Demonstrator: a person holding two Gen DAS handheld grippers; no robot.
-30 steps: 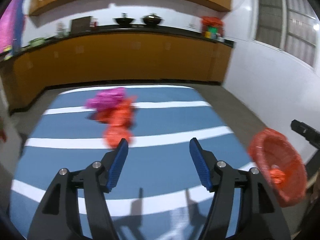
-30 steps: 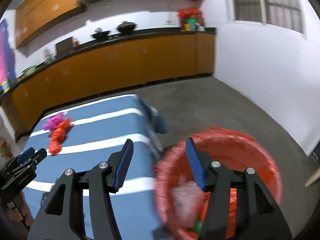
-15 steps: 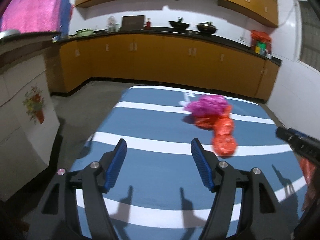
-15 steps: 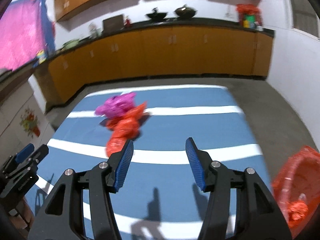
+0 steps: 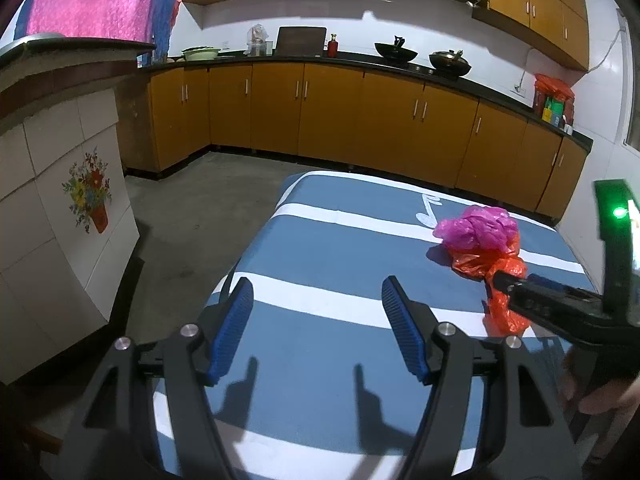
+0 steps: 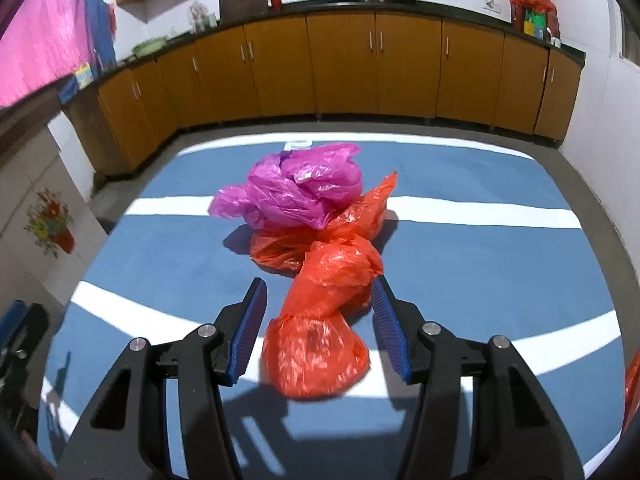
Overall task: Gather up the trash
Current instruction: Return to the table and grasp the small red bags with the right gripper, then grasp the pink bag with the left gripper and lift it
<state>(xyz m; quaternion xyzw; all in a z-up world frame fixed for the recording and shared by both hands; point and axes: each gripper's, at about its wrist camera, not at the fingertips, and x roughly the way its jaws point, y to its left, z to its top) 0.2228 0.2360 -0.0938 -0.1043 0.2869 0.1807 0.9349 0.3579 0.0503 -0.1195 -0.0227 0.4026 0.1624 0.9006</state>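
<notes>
Your blue-and-white striped tabletop [image 6: 480, 264] carries a crumpled orange bag [image 6: 320, 320], touching a pink bag [image 6: 296, 192] behind it. Your right hand-held gripper [image 6: 318, 328] straddles the orange bag, jaws spread wide. Your left hand-held gripper [image 5: 318, 328] hovers agape over bare cloth.

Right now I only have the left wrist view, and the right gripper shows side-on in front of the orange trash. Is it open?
Observer: Yes. The right gripper is open, with one finger on each side of the nearest orange bag.
Operator: Touching it?
Observer: The right finger's tip looks to be against the plastic. The left finger stands apart from it.
Operator: Is that bag free of the rest?
Observer: Not clearly. Its far end meets a second orange bag, and the pink bag lies on that one.
</notes>
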